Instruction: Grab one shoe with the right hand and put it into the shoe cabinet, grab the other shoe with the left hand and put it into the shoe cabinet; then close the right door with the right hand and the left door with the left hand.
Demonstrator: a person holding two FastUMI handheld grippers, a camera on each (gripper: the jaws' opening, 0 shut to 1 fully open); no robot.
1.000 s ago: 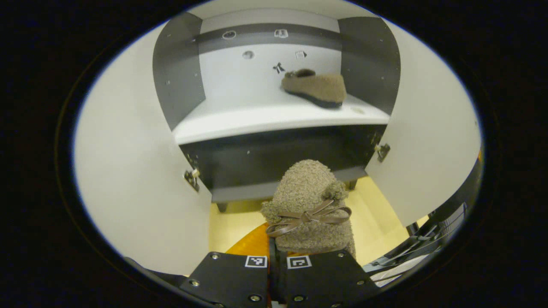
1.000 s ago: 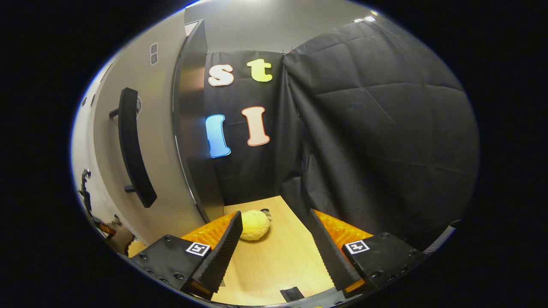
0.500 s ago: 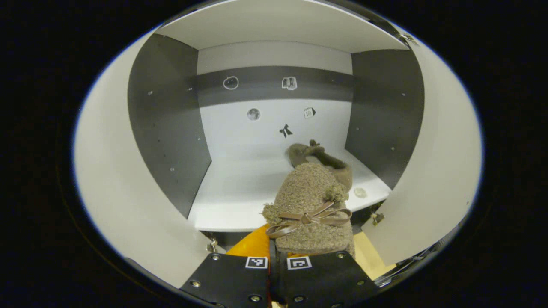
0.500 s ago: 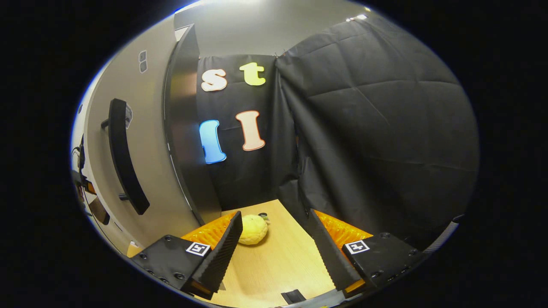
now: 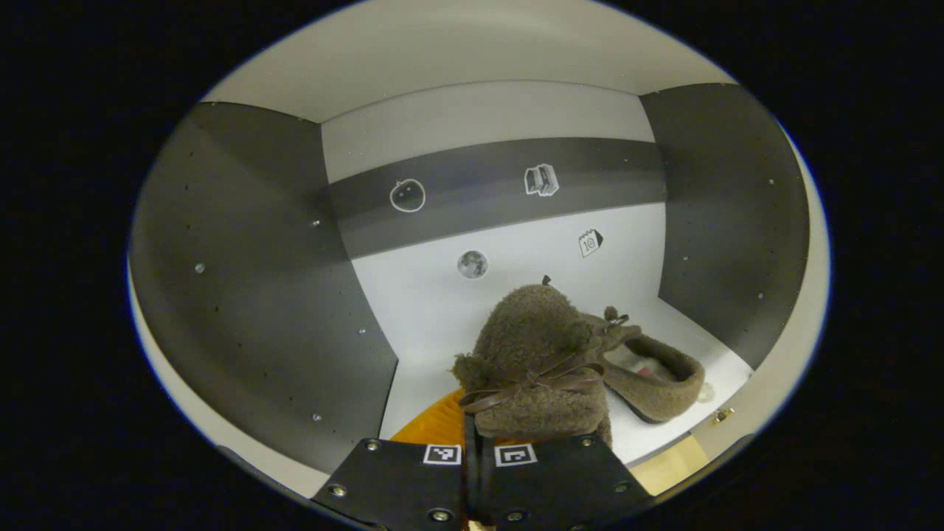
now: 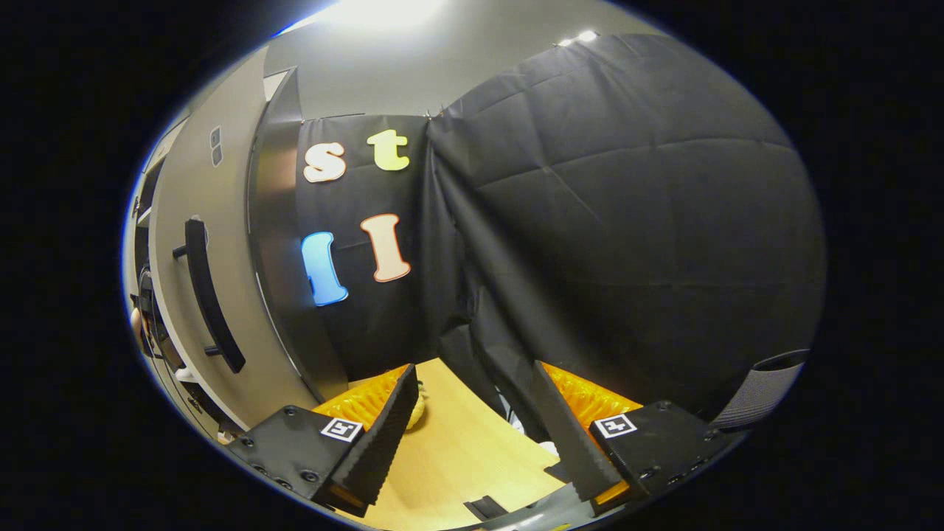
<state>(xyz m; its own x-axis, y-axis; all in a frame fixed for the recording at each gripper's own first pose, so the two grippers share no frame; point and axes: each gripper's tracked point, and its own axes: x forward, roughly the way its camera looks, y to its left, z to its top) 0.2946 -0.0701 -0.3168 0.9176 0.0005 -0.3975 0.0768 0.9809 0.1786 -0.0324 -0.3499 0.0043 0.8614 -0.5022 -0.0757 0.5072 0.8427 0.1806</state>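
In the left gripper view my left gripper (image 5: 481,451) is shut on a fuzzy brown slipper with a bow (image 5: 532,369), held inside the cabinet just above the white shelf (image 5: 413,369). The other brown slipper (image 5: 656,372) lies on that shelf to the right, close beside the held one. In the right gripper view my right gripper (image 6: 472,435) stands open with nothing between its fingers, over a wooden floor. The cabinet's open right door (image 6: 221,295) with its dark bar handle (image 6: 206,295) stands at the left of that view.
Dark side walls (image 5: 251,295) close in the shelf on both sides, and the back panel (image 5: 516,243) bears small stickers. A yellow round object (image 6: 417,413) lies on the wooden floor (image 6: 457,457), partly hidden behind my right gripper's left finger. Black cloth hangs behind.
My left gripper has moved up and forward with the slipper, from below the shelf into the cabinet. The right gripper view has swung slightly right; the door has slid toward the left edge.
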